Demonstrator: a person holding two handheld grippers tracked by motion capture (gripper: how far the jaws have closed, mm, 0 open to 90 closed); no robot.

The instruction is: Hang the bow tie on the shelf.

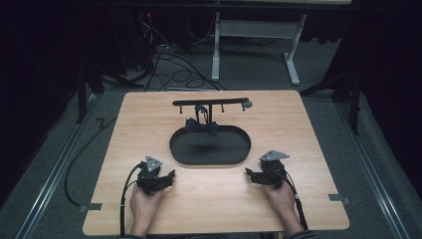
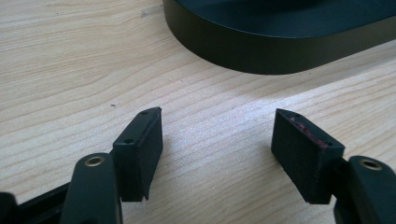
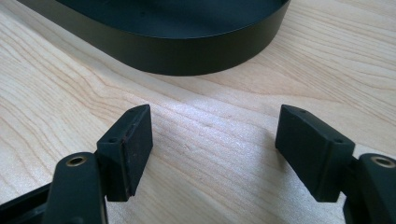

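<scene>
High view | left tool (image 1: 166, 174) spread wide, nothing held | right tool (image 1: 251, 173) spread wide, nothing held | bow tie (image 1: 201, 126) hung on rack (image 1: 211, 102) over black tray (image 1: 209, 159) | should be pinched softly at the knot.

A light wooden table (image 1: 149, 114) carries a black oval tray (image 1: 234, 155) at its middle. Behind the tray rises a black T-shaped stand (image 1: 210, 102), and a dark bow tie (image 1: 201, 126) hangs from it just above the tray's far rim. Near the front edge, 2 hands rest on the table, each holding black tongs: the left tongs (image 1: 165, 178) and the right tongs (image 1: 252, 174), both angled inward toward the tray, well apart from each other.
</scene>
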